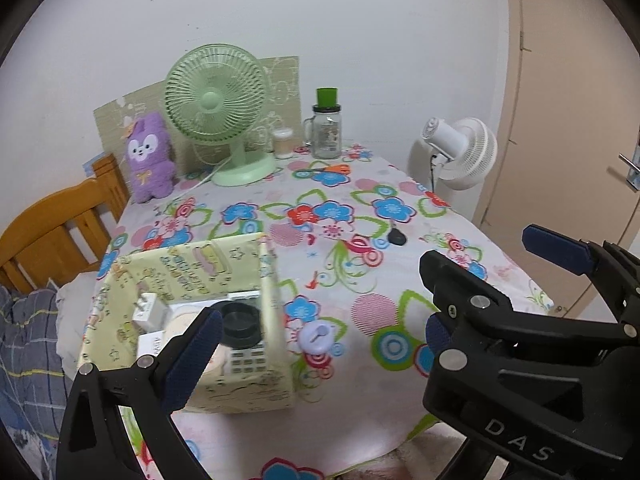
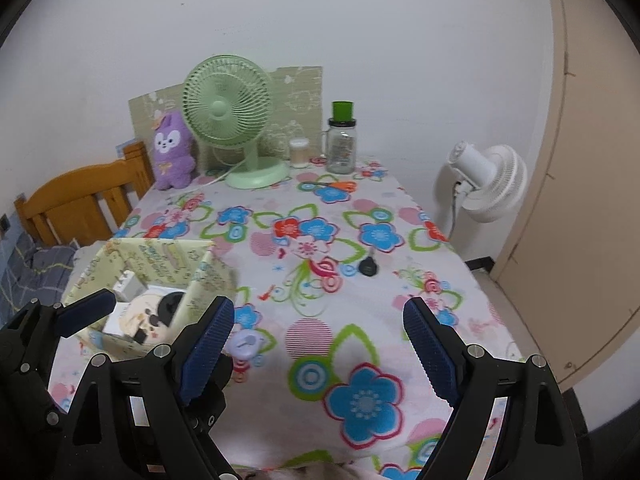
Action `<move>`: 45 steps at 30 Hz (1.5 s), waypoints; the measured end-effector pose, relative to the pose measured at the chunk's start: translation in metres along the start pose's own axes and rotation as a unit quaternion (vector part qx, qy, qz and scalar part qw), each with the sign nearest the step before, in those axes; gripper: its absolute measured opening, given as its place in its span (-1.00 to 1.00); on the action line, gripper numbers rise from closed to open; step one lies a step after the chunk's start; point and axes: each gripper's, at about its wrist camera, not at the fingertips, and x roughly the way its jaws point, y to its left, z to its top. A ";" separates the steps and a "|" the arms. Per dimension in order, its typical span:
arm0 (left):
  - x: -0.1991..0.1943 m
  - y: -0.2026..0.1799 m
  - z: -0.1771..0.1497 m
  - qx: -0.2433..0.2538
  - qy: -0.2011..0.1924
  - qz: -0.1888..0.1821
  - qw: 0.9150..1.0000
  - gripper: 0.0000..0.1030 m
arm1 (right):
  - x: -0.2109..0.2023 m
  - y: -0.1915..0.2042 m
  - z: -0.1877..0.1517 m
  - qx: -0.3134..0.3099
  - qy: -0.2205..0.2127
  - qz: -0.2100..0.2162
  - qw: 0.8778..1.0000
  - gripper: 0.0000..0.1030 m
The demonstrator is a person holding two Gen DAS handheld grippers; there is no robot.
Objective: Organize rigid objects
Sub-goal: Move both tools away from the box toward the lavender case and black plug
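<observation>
A pale yellow patterned box (image 1: pixel 248 394) (image 2: pixel 208 276) stands at the table's near left. It holds a white plug (image 1: pixel 149 309), a calculator (image 1: pixel 249 356), a black round cap (image 1: pixel 240 322) and other small items. A lilac round disc (image 1: pixel 316 336) (image 2: pixel 242 345) lies on the cloth just right of the box. Farther back lie a black key fob (image 1: pixel 397 237) (image 2: pixel 368 267) and orange scissors (image 1: pixel 332 169) (image 2: pixel 338 185). My left gripper (image 1: pixel 322 320) is open above the box's right edge and the disc. My right gripper (image 2: pixel 320 328) (image 1: pixel 480 248) is open over bare cloth, close beside the left one.
The table wears a floral cloth (image 1: pixel 360 380). At the back stand a green fan (image 1: pixel 218 112), a purple plush (image 1: pixel 150 158), a small cup (image 1: pixel 282 143) and a glass jar (image 1: pixel 327 130). A wooden chair (image 1: pixel 60 232) is left, a white fan (image 1: pixel 460 152) and a door (image 1: pixel 568 120) right.
</observation>
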 end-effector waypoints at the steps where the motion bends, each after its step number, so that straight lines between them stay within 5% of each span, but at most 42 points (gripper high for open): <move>1: 0.001 -0.003 0.000 0.001 0.000 -0.003 1.000 0.99 | 0.000 -0.003 -0.001 -0.001 0.000 -0.007 1.000 0.72; 13: 0.026 -0.027 -0.003 0.008 0.016 -0.018 1.000 0.99 | 0.016 -0.026 -0.011 0.011 0.016 -0.022 1.000 0.72; 36: 0.090 -0.041 -0.042 -0.052 0.064 0.028 0.996 0.99 | 0.082 -0.047 -0.052 0.016 0.070 -0.007 0.997 0.72; 45: 0.101 -0.038 -0.042 -0.072 0.056 0.062 0.994 0.99 | 0.100 -0.048 -0.055 0.024 0.080 -0.001 0.997 0.72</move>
